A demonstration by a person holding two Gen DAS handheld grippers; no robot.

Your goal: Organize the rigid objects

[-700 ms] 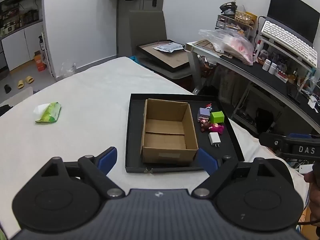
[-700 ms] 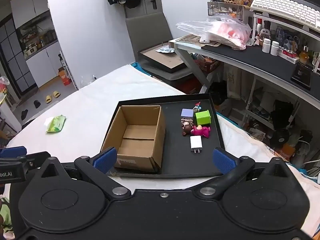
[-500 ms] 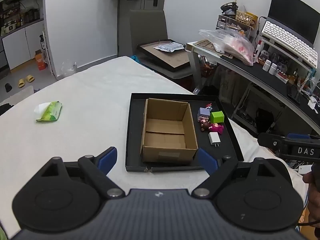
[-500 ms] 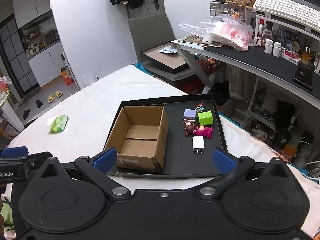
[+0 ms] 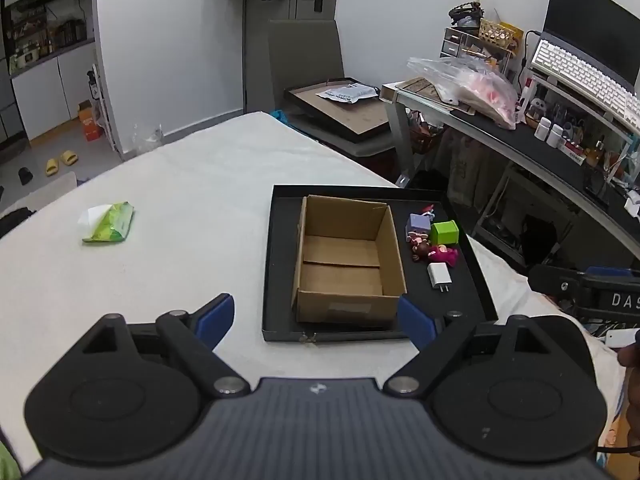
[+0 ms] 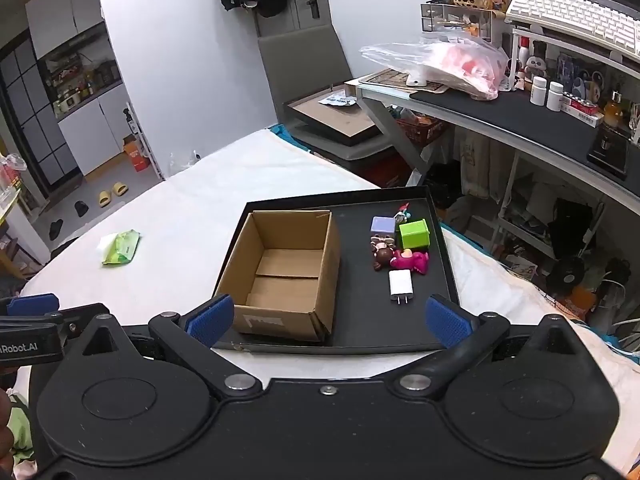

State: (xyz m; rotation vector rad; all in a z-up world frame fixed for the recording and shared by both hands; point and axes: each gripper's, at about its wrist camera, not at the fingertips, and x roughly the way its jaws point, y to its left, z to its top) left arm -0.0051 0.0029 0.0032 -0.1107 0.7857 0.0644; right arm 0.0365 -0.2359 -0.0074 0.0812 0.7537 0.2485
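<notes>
An open, empty cardboard box point(image 5: 346, 260) point(image 6: 282, 272) stands in a black tray point(image 5: 280, 312) point(image 6: 440, 328) on the white table. Right of the box lie a white charger point(image 5: 439, 276) point(image 6: 400, 285), a green cube point(image 5: 445, 232) point(image 6: 414, 234), a lilac block point(image 5: 418, 224) point(image 6: 383, 225), a brown figure point(image 6: 382, 256) and a pink figure point(image 5: 443, 255) point(image 6: 412, 261). My left gripper point(image 5: 316, 318) hangs open before the tray's near edge, holding nothing. My right gripper point(image 6: 327, 318) is open too, just short of the tray and the box's near corner.
A green wipes pack point(image 5: 109, 227) point(image 6: 120, 246) lies on the table at the left. A cluttered desk point(image 6: 520, 112) with bottles, a plastic bag and a keyboard stands at the right. A grey chair point(image 5: 308, 80) stands beyond the table's far edge.
Both views have shifted only slightly; the tray and box sit a touch nearer in the right wrist view. Both grippers stay open and nothing on the tray has moved.
</notes>
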